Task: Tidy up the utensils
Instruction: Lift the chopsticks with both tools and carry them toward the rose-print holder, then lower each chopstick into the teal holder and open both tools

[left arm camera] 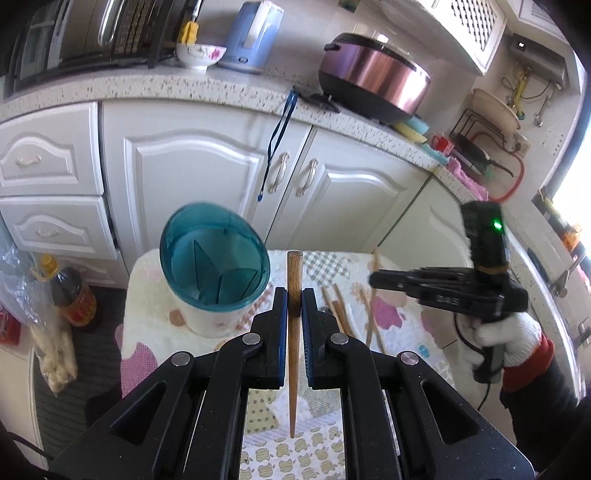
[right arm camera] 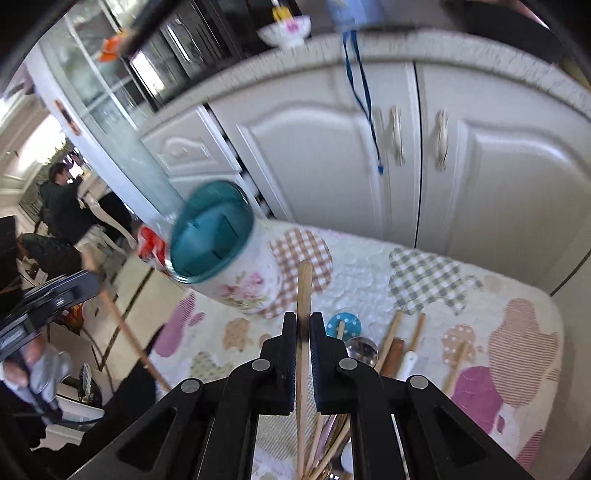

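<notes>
Chopsticks: each hand-held gripper, left (left arm camera: 294, 299) and right (right arm camera: 303, 325), clamps one chopstick (left arm camera: 294, 280) upright between its jaws.

**Kitchen surroundings**

A rice cooker (left arm camera: 373, 75), a blue kettle (left arm camera: 251, 35) and a floral bowl (left arm camera: 200, 55) are seen on the far counter (left arm camera: 147, 88). A blue lanyard (left arm camera: 279, 136) is hung over white cabinets (left arm camera: 192, 173). An oil bottle (left arm camera: 72, 291) is stood on the floor at left.
</notes>
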